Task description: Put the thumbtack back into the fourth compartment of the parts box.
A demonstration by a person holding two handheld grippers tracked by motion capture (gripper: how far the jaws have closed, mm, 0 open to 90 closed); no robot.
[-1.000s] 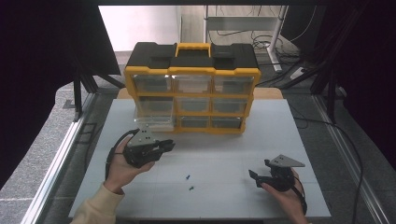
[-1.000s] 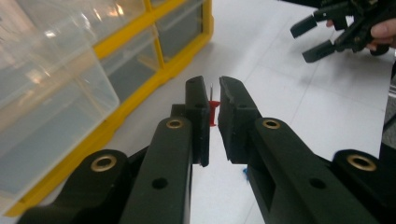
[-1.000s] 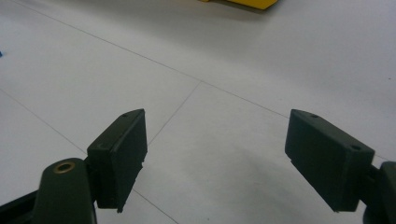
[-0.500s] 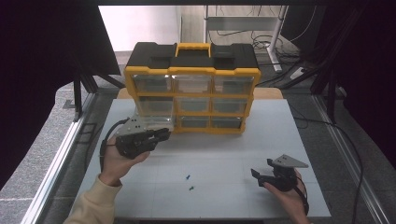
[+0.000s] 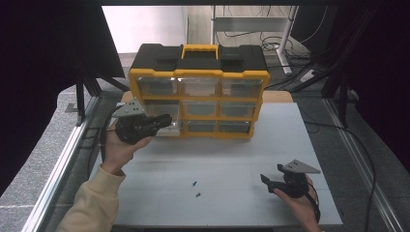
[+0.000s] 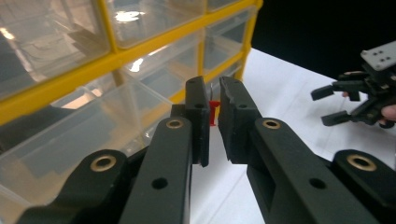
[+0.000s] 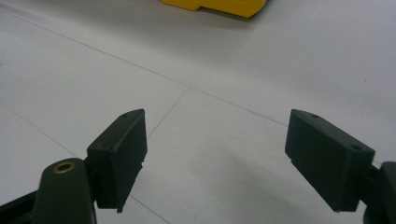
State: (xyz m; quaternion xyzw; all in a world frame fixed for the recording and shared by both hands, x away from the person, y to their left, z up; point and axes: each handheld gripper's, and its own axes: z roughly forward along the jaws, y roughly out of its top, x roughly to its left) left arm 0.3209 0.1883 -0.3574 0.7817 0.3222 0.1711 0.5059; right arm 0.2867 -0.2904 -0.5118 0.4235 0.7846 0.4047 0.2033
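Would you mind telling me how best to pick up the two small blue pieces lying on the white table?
One at a time: come straight down on a blue piece, jaws spanning its short width. They lie flat and apart on the table, nothing beside them. The open right hand-held gripper is nearest.

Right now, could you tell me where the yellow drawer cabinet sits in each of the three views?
High view: the yellow drawer cabinet stands at the table's far edge, centre.
Left gripper view: its clear drawers cover the upper left, close behind the left gripper.
Right gripper view: just its yellow base at the top edge.
Shared landmark: the white table.
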